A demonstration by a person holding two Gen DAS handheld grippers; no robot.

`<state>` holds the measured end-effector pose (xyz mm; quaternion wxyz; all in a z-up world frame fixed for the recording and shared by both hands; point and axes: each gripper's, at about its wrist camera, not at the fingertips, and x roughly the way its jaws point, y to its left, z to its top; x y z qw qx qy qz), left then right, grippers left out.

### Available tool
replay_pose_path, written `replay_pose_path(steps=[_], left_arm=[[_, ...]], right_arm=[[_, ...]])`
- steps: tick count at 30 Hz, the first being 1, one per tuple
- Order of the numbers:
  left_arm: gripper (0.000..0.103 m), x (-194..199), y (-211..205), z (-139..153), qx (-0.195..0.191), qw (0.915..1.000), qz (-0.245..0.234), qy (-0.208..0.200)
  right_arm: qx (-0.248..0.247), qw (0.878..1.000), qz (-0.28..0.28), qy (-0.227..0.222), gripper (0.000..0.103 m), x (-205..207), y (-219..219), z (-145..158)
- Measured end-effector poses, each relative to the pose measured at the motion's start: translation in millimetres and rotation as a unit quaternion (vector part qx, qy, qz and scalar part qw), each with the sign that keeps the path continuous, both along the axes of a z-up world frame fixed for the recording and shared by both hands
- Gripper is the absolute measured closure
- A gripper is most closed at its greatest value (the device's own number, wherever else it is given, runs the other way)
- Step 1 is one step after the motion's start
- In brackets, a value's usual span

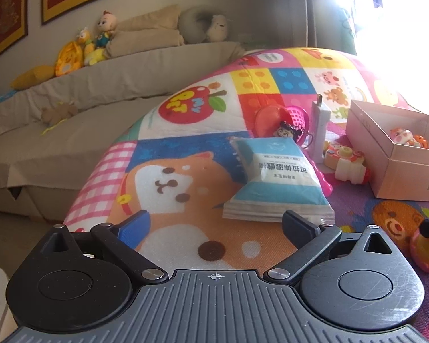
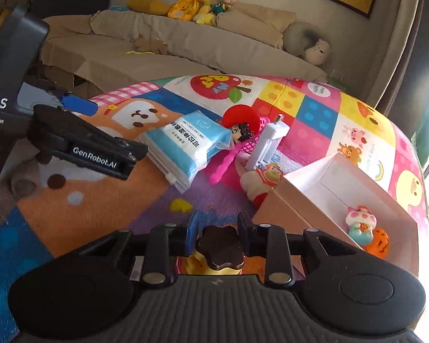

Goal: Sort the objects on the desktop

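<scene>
Small toy with a dark brown flower-shaped cap (image 2: 220, 247) and yellow body sits between the right gripper (image 2: 218, 228) fingers, pads tight against the cap, low over the patchwork play mat (image 2: 314, 108) beside the open cardboard box (image 2: 286, 200). Box holds a pig figure (image 2: 360, 220) and an orange toy (image 2: 379, 241). Blue-white wipes pack (image 1: 277, 177) with Chinese print lies mid-mat. Left gripper (image 1: 216, 225), marked "GenRobot.AI", spread wide, empty, just short of the pack. Apple patch reads "MY PET".
</scene>
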<state>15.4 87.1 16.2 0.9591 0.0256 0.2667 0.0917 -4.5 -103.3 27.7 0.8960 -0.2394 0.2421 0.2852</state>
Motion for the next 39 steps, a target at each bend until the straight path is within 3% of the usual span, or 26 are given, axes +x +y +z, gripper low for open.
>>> replay_pose_path(steps=[3,6,8,10,12,14,17,20,22,28,33,37,39], left_arm=[[0.002,3,-4,0,0.002,0.9999,-0.008,0.01],[0.002,11,-8,3,-0.036,0.9987,-0.03,0.02],[0.002,21,-15,6,-0.049,0.998,-0.037,0.019],[0.002,36,-24,8,-0.04,0.9984,-0.035,0.018],[0.002,53,-30,8,-0.029,0.9988,-0.027,0.027],[0.003,68,-35,5,-0.02,0.9988,-0.022,0.039],[0.026,77,-38,1,-0.005,0.9983,-0.02,0.055],[0.034,71,-39,1,0.005,0.9984,-0.019,0.053],[0.035,62,-38,2,0.006,0.9982,-0.024,0.055],[0.035,3,-45,7,-0.01,0.9948,-0.075,0.069],[0.033,-36,-58,7,-0.017,0.9902,-0.122,0.067],[0.017,-42,-62,2,-0.012,0.9898,-0.127,0.064],[0.013,-39,-60,-3,-0.017,0.9903,-0.119,0.071]], right_arm=[[-0.005,0.999,-0.05,-0.013,0.074,-5,-30,-3],[0.012,0.994,-0.108,-0.016,0.07,-4,-60,-4],[0.046,0.99,-0.135,-0.003,0.051,-2,-79,-4],[0.074,0.986,-0.152,0.0,0.039,-5,-91,-6],[0.096,0.982,-0.161,0.007,0.037,-8,-98,-9],[0.112,0.98,-0.164,0.017,0.029,-10,-103,-12],[0.123,0.978,-0.169,0.022,0.025,-11,-106,-16],[0.135,0.976,-0.172,0.022,0.016,-11,-110,-15],[0.137,0.975,-0.171,0.024,0.015,-10,-110,-16],[0.136,0.976,-0.166,0.032,0.007,-9,-108,-17],[0.124,0.978,-0.164,0.04,0.007,-6,-103,-18],[0.137,0.974,-0.175,0.036,0.007,-5,-108,-16],[0.151,0.969,-0.197,0.02,0.007,-4,-114,-10]])
